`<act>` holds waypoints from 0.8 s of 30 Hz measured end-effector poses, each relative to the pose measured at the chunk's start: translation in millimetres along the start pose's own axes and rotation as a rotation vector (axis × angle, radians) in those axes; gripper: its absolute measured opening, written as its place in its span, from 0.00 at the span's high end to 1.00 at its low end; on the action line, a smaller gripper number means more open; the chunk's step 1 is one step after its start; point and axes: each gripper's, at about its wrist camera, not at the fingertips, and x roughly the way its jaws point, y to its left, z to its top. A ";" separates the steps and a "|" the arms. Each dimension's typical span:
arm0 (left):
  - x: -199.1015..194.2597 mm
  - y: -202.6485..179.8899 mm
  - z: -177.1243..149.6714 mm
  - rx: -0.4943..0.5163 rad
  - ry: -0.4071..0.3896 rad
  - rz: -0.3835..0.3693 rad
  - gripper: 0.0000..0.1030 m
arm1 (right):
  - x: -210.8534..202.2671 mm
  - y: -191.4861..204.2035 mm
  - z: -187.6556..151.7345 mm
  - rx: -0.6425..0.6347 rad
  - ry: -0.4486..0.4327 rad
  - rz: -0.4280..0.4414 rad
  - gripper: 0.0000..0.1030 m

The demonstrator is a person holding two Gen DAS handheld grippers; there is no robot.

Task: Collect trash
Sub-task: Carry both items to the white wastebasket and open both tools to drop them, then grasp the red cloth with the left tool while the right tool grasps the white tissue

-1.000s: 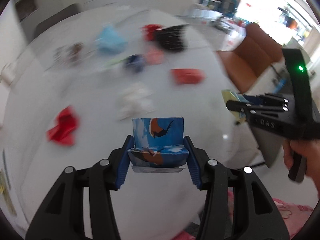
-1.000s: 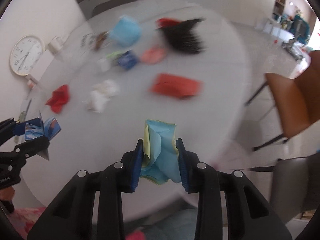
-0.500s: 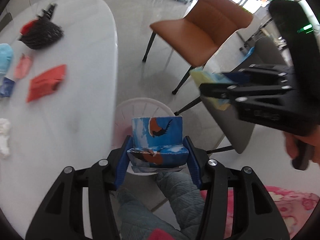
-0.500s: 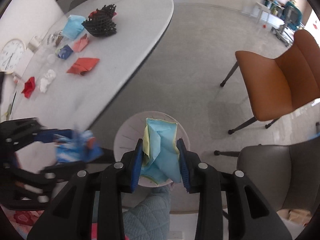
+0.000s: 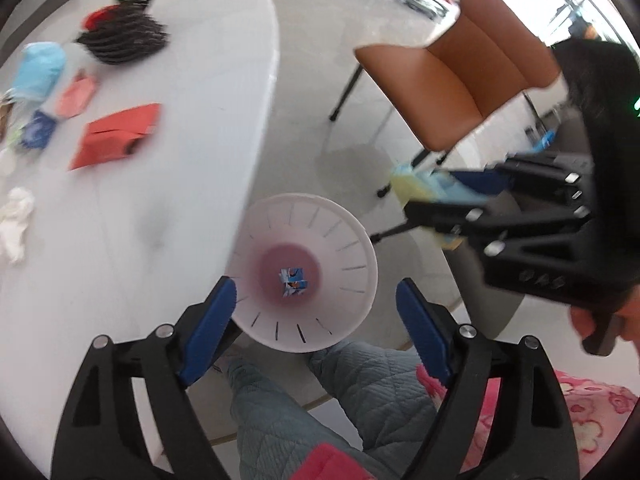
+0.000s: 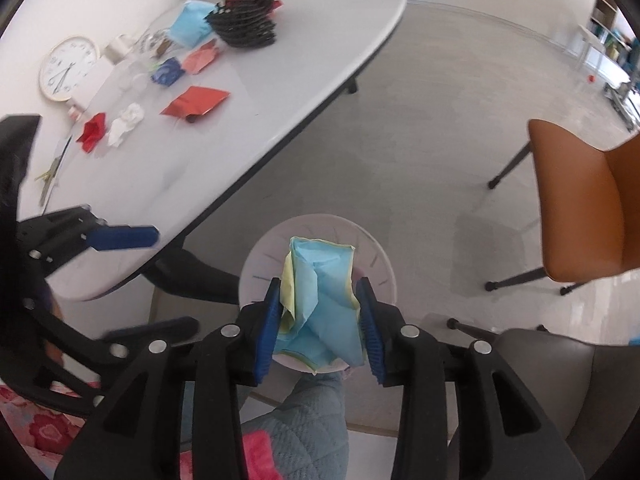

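Dumping trash into the bin (image 5: 352,268) on the floor beside the table (image 5: 132,240). Left gripper (image 5: 314,312) spread wide and empty above it; blue box (image 5: 294,279) at the bin's bottom. Right gripper (image 6: 320,320) clamped on blue-yellow paper (image 6: 320,304) over the rim; probably next: centre over the opening, then release. More scraps on the table: red packet (image 5: 116,136), white tissue (image 5: 16,224). Grey floor, brown chair (image 5: 452,72) near.

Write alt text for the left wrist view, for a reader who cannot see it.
The open left hand-held gripper hangs over a white waste bin with a small blue printed paper at its bottom. At right, the right hand-held gripper holds crumpled blue-and-yellow paper; more scraps lie on the white table at left.
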 end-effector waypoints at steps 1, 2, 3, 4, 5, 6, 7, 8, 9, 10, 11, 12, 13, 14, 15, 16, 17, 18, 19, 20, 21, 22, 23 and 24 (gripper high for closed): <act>-6.2 2.7 -0.8 -0.017 -0.015 0.010 0.23 | 1.7 3.0 1.2 -0.012 0.000 0.007 0.47; -14.2 7.1 -2.3 -0.037 -0.033 0.016 0.22 | 2.8 5.9 2.2 -0.023 -0.001 0.014 0.35; -22.5 10.2 -2.0 -0.065 -0.055 0.023 0.21 | 4.0 10.4 3.8 -0.038 -0.003 0.029 0.30; -30.9 14.5 -3.8 -0.090 -0.073 0.031 0.19 | 4.8 13.9 4.2 -0.048 -0.008 0.037 0.24; -39.3 19.4 -6.9 -0.116 -0.092 0.040 0.18 | 6.1 18.2 6.0 -0.059 -0.011 0.041 0.18; -48.6 25.8 -9.8 -0.149 -0.111 0.050 0.18 | 7.0 20.0 6.7 -0.062 -0.013 0.038 0.15; -56.0 30.8 -12.3 -0.174 -0.125 0.057 0.18 | 7.5 21.5 8.1 -0.060 -0.017 0.034 0.12; -63.8 36.7 -15.0 -0.207 -0.142 0.063 0.17 | 7.6 22.5 9.7 -0.055 -0.022 0.037 0.10; -71.5 42.6 -18.2 -0.238 -0.161 0.069 0.17 | 7.6 23.8 13.4 -0.038 -0.027 0.044 0.10; -80.8 48.7 -22.1 -0.262 -0.178 0.076 0.17 | 6.8 23.9 15.6 -0.021 -0.031 0.045 0.09; -88.2 53.4 -24.9 -0.286 -0.196 0.087 0.16 | 4.4 25.3 21.0 0.008 -0.042 0.041 0.07; -97.8 60.3 -27.6 -0.315 -0.224 0.102 0.13 | 1.6 27.0 25.2 0.033 -0.056 0.040 0.06; -105.4 64.6 -30.1 -0.333 -0.251 0.118 0.11 | -1.2 29.0 29.2 0.054 -0.068 0.033 0.04; -108.4 66.5 -30.2 -0.342 -0.268 0.136 0.11 | -5.3 33.1 35.0 0.081 -0.083 0.006 0.02; -114.5 71.3 -30.9 -0.350 -0.290 0.167 0.11 | -8.4 37.8 41.1 0.107 -0.088 -0.026 0.02; -121.0 77.7 -36.1 -0.356 -0.302 0.186 0.10 | -10.6 41.8 45.8 0.122 -0.090 -0.037 0.02; -126.4 85.3 -38.0 -0.365 -0.314 0.204 0.10 | -15.3 49.6 52.8 0.136 -0.106 -0.028 0.02; -131.2 95.3 -40.5 -0.377 -0.323 0.218 0.10 | -19.4 55.3 56.5 0.133 -0.129 -0.013 0.02; -136.0 105.6 -42.0 -0.393 -0.331 0.231 0.10 | -25.1 63.3 61.2 0.123 -0.163 -0.001 0.02; -143.2 116.9 -43.1 -0.412 -0.339 0.237 0.10 | -32.5 75.5 67.8 0.097 -0.205 0.012 0.02; -149.9 132.2 -45.9 -0.439 -0.353 0.243 0.10 | -37.0 86.7 73.2 0.067 -0.227 0.030 0.02; -154.0 142.7 -47.1 -0.455 -0.361 0.246 0.10 | -40.4 96.3 77.9 0.044 -0.242 0.042 0.02; -159.3 157.8 -49.7 -0.479 -0.372 0.251 0.10 | -42.7 106.0 82.6 0.031 -0.251 0.057 0.02; -162.6 168.6 -52.5 -0.493 -0.380 0.257 0.10 | -43.7 116.9 89.1 0.027 -0.250 0.086 0.02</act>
